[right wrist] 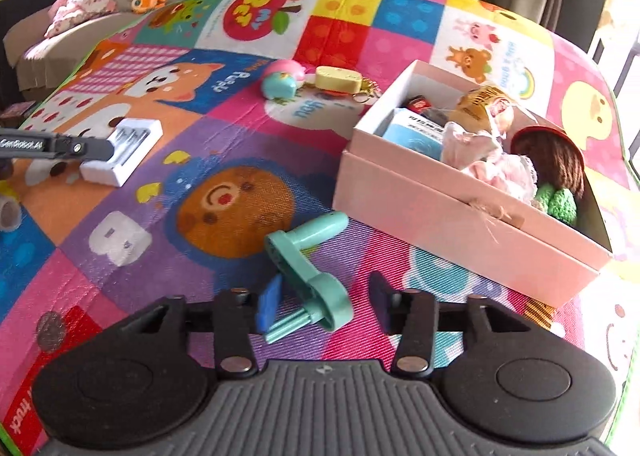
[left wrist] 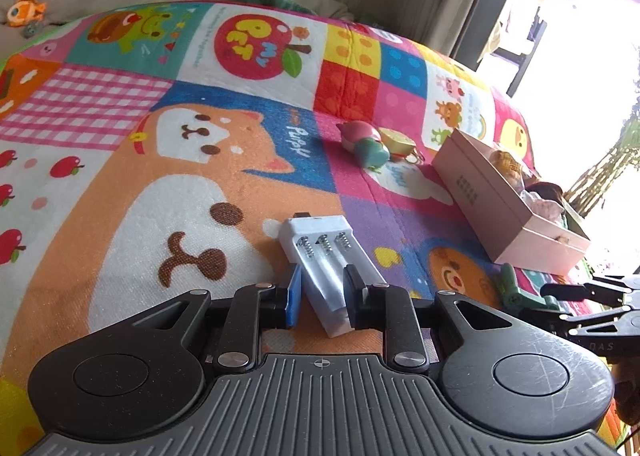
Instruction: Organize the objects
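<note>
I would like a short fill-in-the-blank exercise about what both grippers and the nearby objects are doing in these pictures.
1. The left gripper has its fingers on either side of a white battery ____.
2. The teal hand crank lies on the mat between the open fingers of the ____ gripper.
3. The pink box is ____, with no lid on it.
4. The yellow keychain lies ____ the pink box.

Missing words: charger; right; open; outside
</note>
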`<action>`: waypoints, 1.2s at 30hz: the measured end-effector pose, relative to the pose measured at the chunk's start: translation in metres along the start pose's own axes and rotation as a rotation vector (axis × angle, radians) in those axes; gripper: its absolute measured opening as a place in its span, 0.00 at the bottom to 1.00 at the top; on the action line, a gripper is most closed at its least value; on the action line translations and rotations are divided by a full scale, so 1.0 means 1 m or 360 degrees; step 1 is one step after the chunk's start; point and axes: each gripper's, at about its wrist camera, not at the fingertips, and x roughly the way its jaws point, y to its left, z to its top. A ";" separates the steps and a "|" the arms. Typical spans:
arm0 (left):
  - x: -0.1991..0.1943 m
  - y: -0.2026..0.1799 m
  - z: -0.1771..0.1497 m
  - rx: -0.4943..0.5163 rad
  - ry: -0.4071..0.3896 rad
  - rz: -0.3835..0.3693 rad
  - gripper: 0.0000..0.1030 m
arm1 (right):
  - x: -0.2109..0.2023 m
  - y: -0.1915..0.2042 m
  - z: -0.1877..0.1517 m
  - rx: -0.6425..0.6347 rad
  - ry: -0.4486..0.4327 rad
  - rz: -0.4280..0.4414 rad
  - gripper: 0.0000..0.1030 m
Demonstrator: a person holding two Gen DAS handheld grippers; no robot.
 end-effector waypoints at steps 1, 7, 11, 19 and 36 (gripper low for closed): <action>0.001 -0.005 0.000 0.0034 0.0015 0.0004 0.24 | 0.001 -0.002 -0.001 0.0031 -0.0015 -0.0003 0.61; 0.010 -0.048 -0.003 0.0347 0.0085 0.0145 0.26 | 0.008 -0.020 -0.010 0.0198 -0.0065 0.0010 0.83; 0.014 -0.065 -0.005 0.0493 0.0077 0.0273 0.27 | 0.008 -0.026 -0.019 0.0251 -0.0107 0.0021 0.90; 0.010 -0.061 -0.018 0.0537 -0.0054 0.0290 0.32 | 0.007 -0.032 -0.023 0.0332 -0.0138 0.0050 0.97; 0.020 -0.088 -0.002 0.0497 0.0137 0.0272 0.30 | 0.005 -0.036 -0.026 0.0382 -0.0169 0.0083 1.00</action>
